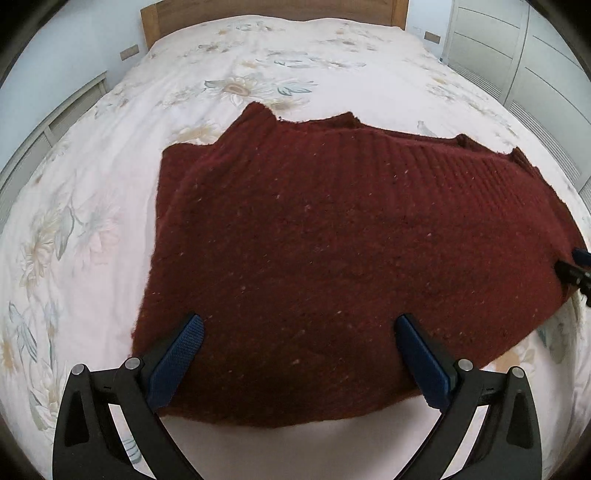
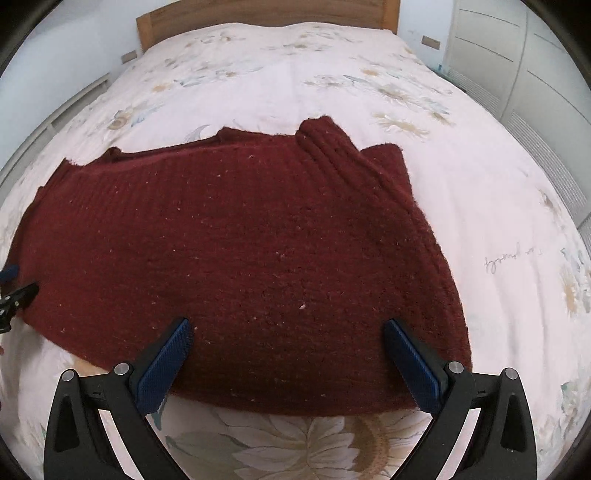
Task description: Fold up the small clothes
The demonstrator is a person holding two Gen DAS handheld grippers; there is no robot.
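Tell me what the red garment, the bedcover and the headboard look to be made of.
Sweater: thick knit, probably wool or a wool blend; visible ribbing, fuzzy edges, pale flecks in the dark red yarn.
Bedcover: smooth matte woven fabric, likely cotton; soft creases and a printed flower pattern.
Headboard: wood or wood veneer; warm brown with faint grain, low sheen. Solid or veneer cannot be told.

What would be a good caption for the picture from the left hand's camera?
Open left gripper poised over the near edge of a dark red sweater spread on a flowered bed.
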